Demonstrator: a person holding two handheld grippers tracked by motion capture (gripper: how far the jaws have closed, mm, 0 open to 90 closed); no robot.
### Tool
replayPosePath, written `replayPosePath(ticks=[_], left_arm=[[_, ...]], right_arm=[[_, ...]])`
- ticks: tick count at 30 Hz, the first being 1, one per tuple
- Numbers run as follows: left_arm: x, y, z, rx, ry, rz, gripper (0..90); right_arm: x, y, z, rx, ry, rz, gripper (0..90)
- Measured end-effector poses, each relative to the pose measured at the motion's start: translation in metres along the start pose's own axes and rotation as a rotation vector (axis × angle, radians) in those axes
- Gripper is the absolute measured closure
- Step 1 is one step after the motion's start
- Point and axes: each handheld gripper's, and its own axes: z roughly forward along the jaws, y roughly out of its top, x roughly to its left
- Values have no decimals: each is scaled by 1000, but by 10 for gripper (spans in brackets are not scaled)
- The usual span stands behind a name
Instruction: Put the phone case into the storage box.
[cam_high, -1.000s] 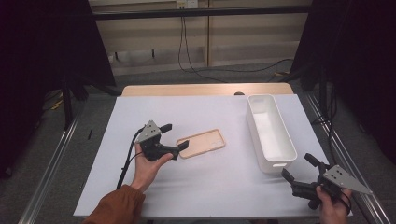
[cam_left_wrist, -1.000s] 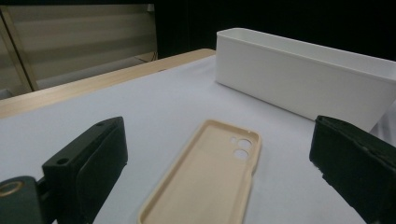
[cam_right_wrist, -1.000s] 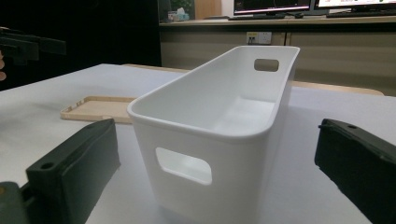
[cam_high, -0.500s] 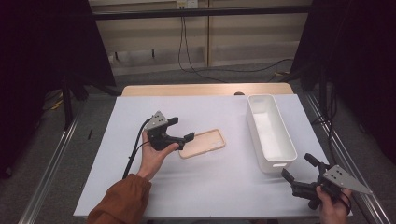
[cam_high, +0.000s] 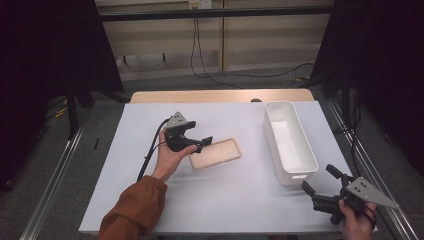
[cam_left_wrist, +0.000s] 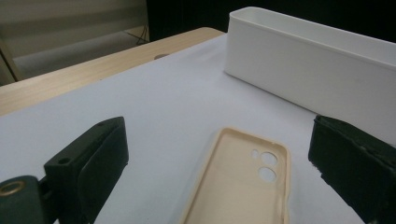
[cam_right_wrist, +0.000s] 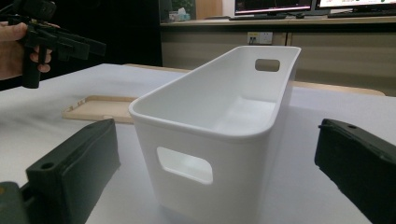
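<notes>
Phone case (cam_high: 216, 154): beige, lying open side up near the centre of the white surface (cam_high: 240, 200), long axis running from 8 to 2 o'clock. Left tongs (cam_high: 200, 142): hovering at the case's 8 o'clock end, jaws gaping wide, gripping nothing; the case is lying dead ahead between them, camera holes at the far end. Clearly the nearer hand. Bin (cam_high: 290, 142): white, empty, standing at 3 o'clock from the case. Right tongs (cam_high: 320, 187): idling at the bin's 6 o'clock end, jaws wide, empty.
</notes>
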Motion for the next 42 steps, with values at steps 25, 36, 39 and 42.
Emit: replayPosePath(ticks=[25,36,39,42], left_arm=[[7,16,32,211,-58,62,47],[9,16,49,360,-71,97,94],[10,13,51,392,-59,102,129],[14,12,52,429,-57,94,139]], right_arm=[[0,0,0,2,3,-3,0],[0,0,-1,5,4,-4,0],[0,0,0,5,5,-1,0],[0,0,0,6,6,-3,0]])
